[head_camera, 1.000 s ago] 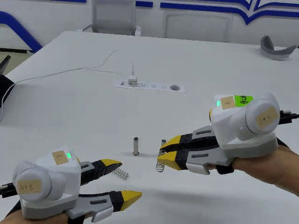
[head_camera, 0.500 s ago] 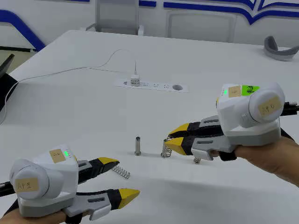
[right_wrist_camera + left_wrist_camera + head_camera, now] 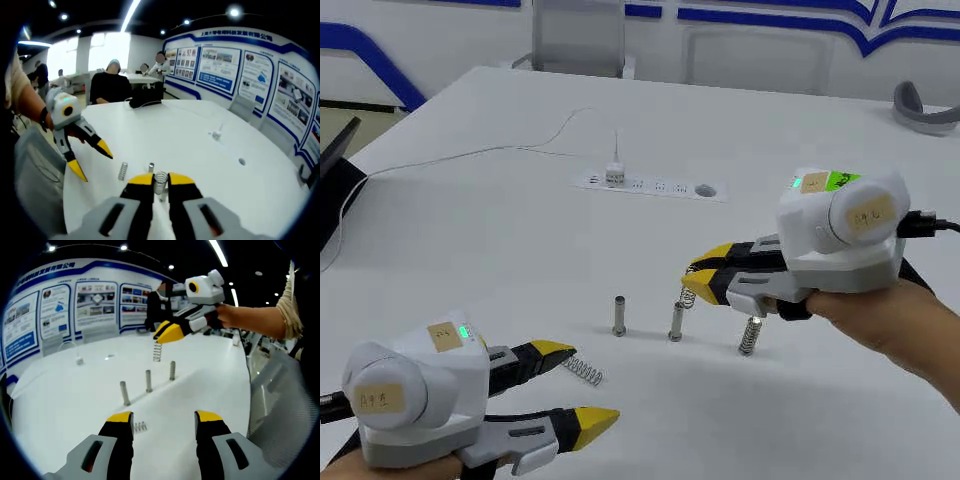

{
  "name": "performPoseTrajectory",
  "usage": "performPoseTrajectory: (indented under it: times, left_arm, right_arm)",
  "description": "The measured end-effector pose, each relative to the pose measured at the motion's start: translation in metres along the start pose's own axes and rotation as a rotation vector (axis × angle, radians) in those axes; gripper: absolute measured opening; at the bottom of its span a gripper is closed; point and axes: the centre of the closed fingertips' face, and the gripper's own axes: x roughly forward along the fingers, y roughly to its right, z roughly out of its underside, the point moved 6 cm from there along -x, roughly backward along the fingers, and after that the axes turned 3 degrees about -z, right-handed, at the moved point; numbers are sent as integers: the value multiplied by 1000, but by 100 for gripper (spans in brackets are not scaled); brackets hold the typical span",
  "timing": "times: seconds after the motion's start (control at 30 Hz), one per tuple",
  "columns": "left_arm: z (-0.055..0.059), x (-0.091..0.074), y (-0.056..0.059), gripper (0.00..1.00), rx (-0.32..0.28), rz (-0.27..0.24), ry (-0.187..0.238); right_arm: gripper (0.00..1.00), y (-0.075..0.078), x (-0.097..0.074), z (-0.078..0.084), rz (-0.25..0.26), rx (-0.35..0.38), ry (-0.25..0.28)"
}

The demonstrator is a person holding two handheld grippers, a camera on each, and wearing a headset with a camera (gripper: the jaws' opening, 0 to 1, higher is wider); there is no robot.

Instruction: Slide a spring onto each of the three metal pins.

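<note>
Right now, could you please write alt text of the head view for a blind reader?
The right gripper holds a spring just above the middle pin of three on a white table. The right pin already wears one; the open left gripper hovers by a loose spring.

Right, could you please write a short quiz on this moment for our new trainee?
1. Of the left pin, middle pin and right pin, how many already carry a spring? A) none B) one C) all three
2. True or false: the left gripper is open, and a loose spring lies on the table near it.
3. Fill in: the right gripper is shut on a ____.
Key: 1 B, the right pin. 2 true. 3 spring, the held spring.
</note>
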Motion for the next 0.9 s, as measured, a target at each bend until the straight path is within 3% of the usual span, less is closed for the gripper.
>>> performPoseTrajectory:
  times: [0.17,0.9]
  left_arm:
    - [1,-1,0,50,-3,-5,0]
    - [4,-7,-1,49,-13,-25,-7]
  right_arm:
    - [11,7,7,5,18,7,-11]
    - [11,12,24,17,17,40,-33]
